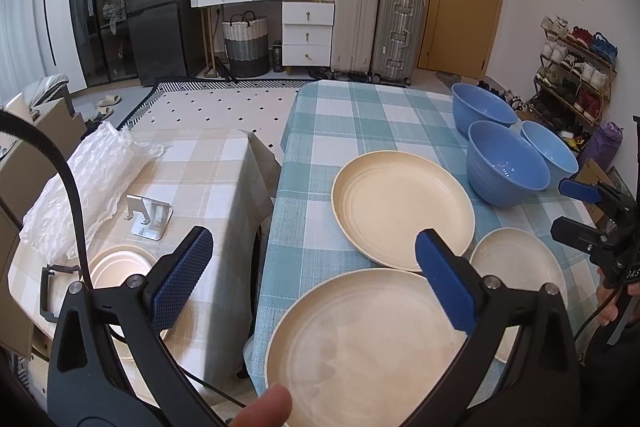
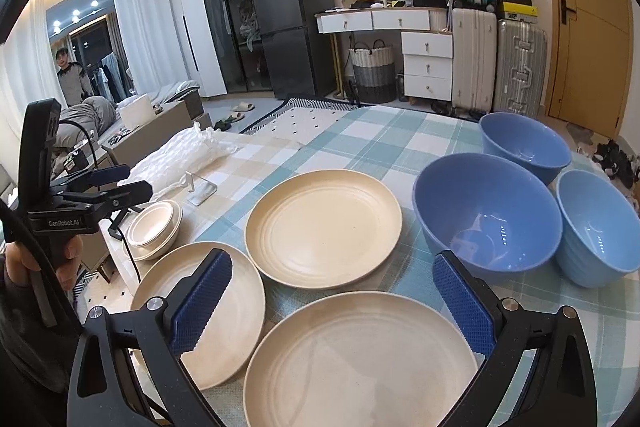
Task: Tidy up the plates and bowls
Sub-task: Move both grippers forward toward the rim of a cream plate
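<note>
3 round cream plates are shown on the surface covered by a teal-and-white checked cloth point(image 2: 360, 139): a far plate point(image 2: 323, 229), a near-left plate point(image 2: 236, 291) and a near-right plate point(image 2: 360, 363). To their right, 3 blue ribbed bowls are grouped closely: a large bowl point(image 2: 486, 217), a far bowl point(image 2: 524, 147) and a right bowl point(image 2: 598, 227). On the adjoining surface with a beige checked cloth point(image 1: 192, 171), a stack of small cream bowls point(image 2: 156, 227), a metal stand point(image 1: 150, 217) and a sheet of clear bubble wrap point(image 1: 88, 171) are seen.

The left gripper point(image 1: 316, 259) is held wide open and empty above the plate nearest it point(image 1: 360, 347). The right gripper point(image 2: 332, 291) is likewise spread wide, holding nothing, above the near-right plate. Each gripper is carried by a hand point(image 2: 44, 263).
</note>
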Demonstrator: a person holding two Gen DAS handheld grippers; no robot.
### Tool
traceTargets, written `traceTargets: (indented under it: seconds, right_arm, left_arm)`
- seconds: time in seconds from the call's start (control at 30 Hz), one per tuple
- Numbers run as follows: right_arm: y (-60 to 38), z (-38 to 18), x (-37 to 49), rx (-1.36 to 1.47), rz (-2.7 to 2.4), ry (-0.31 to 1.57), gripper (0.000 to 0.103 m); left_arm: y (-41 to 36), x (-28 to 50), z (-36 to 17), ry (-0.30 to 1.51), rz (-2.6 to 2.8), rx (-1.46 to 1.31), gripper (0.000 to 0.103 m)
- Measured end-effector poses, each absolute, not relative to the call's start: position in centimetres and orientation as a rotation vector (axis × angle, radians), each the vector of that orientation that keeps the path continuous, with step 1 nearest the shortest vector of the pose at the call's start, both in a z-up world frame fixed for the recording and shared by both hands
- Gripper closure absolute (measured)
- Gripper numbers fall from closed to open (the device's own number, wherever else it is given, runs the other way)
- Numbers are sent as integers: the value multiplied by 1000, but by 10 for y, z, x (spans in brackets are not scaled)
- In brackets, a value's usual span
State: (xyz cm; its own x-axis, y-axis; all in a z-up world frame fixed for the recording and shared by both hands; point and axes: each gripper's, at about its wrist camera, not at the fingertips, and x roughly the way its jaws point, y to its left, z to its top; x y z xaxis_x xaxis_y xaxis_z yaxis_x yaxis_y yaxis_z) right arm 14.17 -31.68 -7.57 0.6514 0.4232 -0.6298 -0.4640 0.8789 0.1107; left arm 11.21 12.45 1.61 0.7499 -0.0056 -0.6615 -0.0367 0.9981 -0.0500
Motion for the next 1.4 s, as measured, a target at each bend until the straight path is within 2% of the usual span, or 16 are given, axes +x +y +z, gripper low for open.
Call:
traceTargets:
  seconds: [0.53,1.0,1.4]
  right_arm:
    - [-304,-104,191,32,520,905,0]
    - [-293,-112,211,-38,451,958,0]
    - [-295,-127,229,75,534,1043,0]
  left_arm:
    - [113,175,-10,816,-37,-55,2]
    - [110,221,-39,891,-44,-36,2]
    - [103,250,-55,927,-65,-46,2]
